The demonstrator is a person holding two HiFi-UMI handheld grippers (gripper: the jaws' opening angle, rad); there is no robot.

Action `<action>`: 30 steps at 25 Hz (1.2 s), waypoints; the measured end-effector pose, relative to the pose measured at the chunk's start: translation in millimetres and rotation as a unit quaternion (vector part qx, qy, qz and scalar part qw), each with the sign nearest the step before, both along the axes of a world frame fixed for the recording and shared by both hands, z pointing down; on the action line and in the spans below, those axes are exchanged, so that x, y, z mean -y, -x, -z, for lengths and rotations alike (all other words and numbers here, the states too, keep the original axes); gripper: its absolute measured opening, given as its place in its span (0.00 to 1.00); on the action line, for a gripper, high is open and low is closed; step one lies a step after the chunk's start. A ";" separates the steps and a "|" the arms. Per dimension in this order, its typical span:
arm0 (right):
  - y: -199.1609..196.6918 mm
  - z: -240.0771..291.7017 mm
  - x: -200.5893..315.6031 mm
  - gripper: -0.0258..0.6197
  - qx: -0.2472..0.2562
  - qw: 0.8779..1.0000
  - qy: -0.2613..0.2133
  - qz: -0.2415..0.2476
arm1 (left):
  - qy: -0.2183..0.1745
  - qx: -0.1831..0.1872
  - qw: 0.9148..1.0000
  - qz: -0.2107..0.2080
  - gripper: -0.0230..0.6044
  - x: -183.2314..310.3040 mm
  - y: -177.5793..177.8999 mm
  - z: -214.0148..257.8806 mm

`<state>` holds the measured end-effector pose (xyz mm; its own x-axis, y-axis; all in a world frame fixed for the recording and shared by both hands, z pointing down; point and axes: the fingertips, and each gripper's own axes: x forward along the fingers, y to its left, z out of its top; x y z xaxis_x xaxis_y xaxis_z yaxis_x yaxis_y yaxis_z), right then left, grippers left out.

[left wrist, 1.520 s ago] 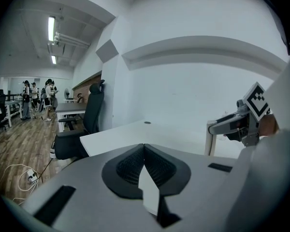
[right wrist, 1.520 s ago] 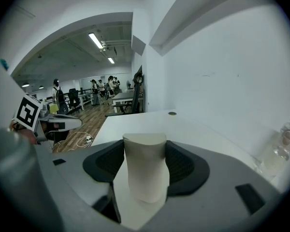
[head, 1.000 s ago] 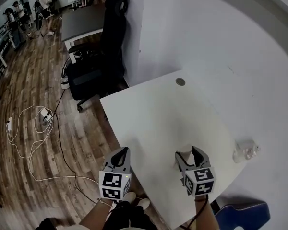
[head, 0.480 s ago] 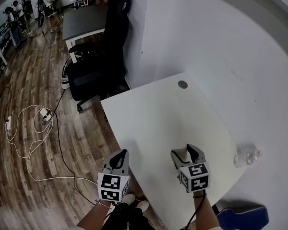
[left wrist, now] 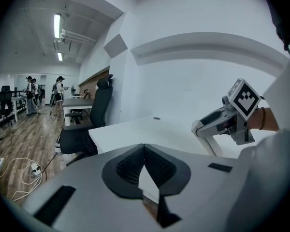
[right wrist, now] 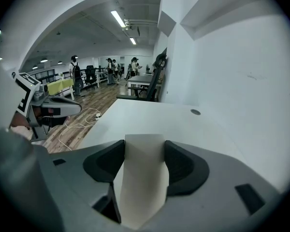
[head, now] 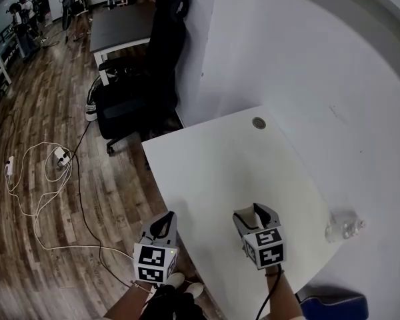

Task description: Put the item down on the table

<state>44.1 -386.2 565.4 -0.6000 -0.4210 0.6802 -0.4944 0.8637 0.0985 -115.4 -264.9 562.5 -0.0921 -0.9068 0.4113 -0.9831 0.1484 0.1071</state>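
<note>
My right gripper (head: 253,212) hangs over the near part of the white table (head: 220,159), shut on a pale, flat-sided block (right wrist: 142,173) that fills the gap between its black pads. In the right gripper view the block stands upright between the jaws, with the tabletop stretching ahead. My left gripper (head: 165,223) is to the left, over the table's left edge and the wooden floor. Its jaws are shut (left wrist: 144,151) with nothing between them. The right gripper (left wrist: 222,124) also shows from the side in the left gripper view.
A round cable grommet (head: 259,123) sits near the table's far corner. A clear plastic bottle (head: 343,225) lies at the right edge. A black office chair (head: 147,79) stands beyond the table. White cables (head: 47,172) lie on the floor, and people stand far back.
Both grippers have drifted slightly back toward me. The right one still holds the pale block, and the left one stays shut.
</note>
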 end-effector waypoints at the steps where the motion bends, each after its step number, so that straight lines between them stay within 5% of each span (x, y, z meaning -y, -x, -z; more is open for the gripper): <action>1: 1.5 -2.1 0.5 0.48 -0.005 1.000 0.000 0.003 | 0.000 -0.001 1.000 0.002 0.06 -0.2 1.4 -1.2; 30: 27.0 -62.1 11.2 0.47 -0.088 0.993 0.040 0.062 | 0.037 -0.031 0.998 0.044 0.06 -22.9 23.6 -48.4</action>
<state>17.1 -397.3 627.5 -0.5126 -0.2918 0.8075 -0.3648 0.9254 0.1028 -139.0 -242.0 610.9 -0.1424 -0.8636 0.4836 -0.9575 0.2441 0.1540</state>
